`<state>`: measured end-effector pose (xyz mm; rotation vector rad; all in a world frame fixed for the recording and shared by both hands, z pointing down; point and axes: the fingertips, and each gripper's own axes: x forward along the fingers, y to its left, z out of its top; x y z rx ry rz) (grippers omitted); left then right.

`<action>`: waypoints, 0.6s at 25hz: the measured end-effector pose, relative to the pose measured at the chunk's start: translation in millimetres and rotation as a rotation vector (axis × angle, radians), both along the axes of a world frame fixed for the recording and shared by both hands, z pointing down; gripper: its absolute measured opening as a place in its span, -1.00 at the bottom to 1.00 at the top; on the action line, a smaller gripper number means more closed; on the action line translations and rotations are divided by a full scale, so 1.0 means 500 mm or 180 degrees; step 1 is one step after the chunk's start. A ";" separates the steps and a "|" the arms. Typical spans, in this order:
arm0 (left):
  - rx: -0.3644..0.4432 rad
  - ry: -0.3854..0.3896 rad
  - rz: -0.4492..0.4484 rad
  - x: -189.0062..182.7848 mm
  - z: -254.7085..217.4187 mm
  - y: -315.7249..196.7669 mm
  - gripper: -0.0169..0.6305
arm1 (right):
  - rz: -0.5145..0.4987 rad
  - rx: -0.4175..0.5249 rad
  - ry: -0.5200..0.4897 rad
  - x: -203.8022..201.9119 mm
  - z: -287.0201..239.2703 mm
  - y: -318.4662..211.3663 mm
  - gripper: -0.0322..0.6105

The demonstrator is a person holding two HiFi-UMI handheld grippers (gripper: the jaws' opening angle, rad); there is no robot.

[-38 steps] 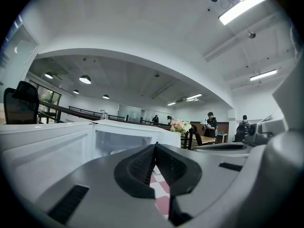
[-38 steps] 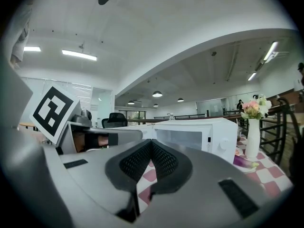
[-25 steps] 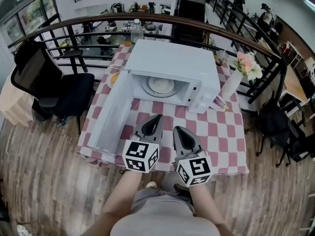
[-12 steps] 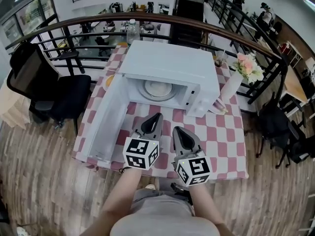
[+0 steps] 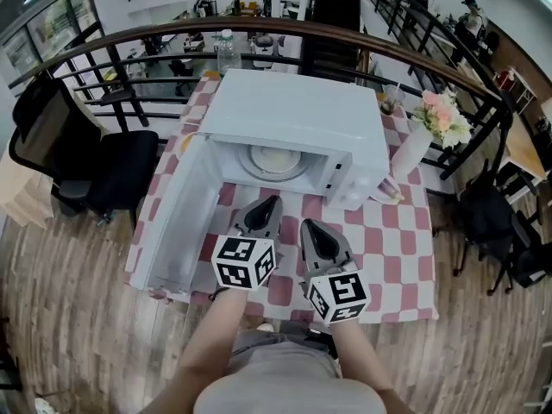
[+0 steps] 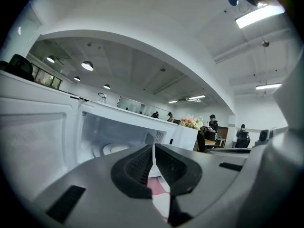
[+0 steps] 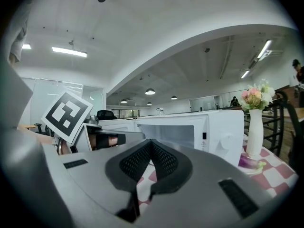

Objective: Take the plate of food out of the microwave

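A white microwave point(image 5: 297, 115) stands on the checked table with its door point(image 5: 177, 210) swung wide open to the left. Inside it lies a white plate point(image 5: 270, 159) with pale food, also seen low in the cavity in the left gripper view as the plate point(image 6: 110, 149). My left gripper point(image 5: 272, 200) hovers just in front of the cavity, jaws shut and empty. My right gripper point(image 5: 304, 225) sits beside it, a little nearer to me, also shut on nothing. The right gripper view shows the microwave point(image 7: 190, 127) ahead.
A white vase of flowers point(image 5: 423, 136) stands right of the microwave, with a small item at its foot. A water bottle point(image 5: 228, 52) stands behind the oven. A black chair point(image 5: 95, 158) is left of the table; a railing runs behind it.
Both grippers have moved forward toward the open microwave and sunk a little. The oven looks nearer in the head view. Both stay shut.
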<state>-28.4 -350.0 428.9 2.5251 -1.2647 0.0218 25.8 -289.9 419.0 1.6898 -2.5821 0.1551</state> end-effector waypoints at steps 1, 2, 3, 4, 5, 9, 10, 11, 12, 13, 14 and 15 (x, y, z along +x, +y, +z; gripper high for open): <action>-0.0040 0.0027 -0.0001 0.001 0.005 -0.008 -0.93 | 0.0002 -0.0012 -0.0005 0.003 0.003 -0.006 -0.83; -0.0082 0.0051 -0.0003 0.003 0.011 -0.016 -0.93 | 0.0005 -0.0026 -0.0010 0.006 0.007 -0.012 -0.83; -0.0127 0.0072 -0.0008 0.004 0.017 -0.024 -0.93 | 0.0008 -0.0040 -0.0016 0.009 0.010 -0.018 -0.83; -0.0175 0.0090 -0.0016 0.004 0.023 -0.032 -0.93 | 0.0010 -0.0054 -0.0021 0.012 0.014 -0.024 -0.83; -0.0226 0.0107 -0.0021 0.006 0.030 -0.040 -0.93 | 0.0011 -0.0067 -0.0025 0.015 0.018 -0.029 -0.83; -0.0449 0.0179 -0.0030 0.013 0.063 -0.071 -0.69 | 0.0003 -0.0116 -0.0025 0.027 0.034 -0.051 -0.83; -0.0490 0.0179 -0.0055 0.013 0.071 -0.080 -0.66 | -0.0003 -0.0130 -0.0019 0.029 0.038 -0.056 -0.83; -0.0528 0.0178 -0.0086 0.013 0.079 -0.088 -0.64 | -0.0011 -0.0144 -0.0011 0.031 0.042 -0.061 -0.83; -0.0572 0.0182 -0.0115 0.012 0.087 -0.095 -0.62 | -0.0019 -0.0160 -0.0004 0.033 0.046 -0.065 -0.83; -0.0623 0.0196 -0.0136 0.012 0.095 -0.101 -0.60 | -0.0027 -0.0176 0.0001 0.035 0.050 -0.070 -0.83; -0.0680 0.0219 -0.0148 0.013 0.104 -0.107 -0.56 | -0.0035 -0.0192 0.0005 0.036 0.054 -0.073 -0.83; -0.0735 0.0248 -0.0155 0.014 0.111 -0.113 -0.53 | -0.0042 -0.0206 0.0007 0.037 0.057 -0.077 -0.83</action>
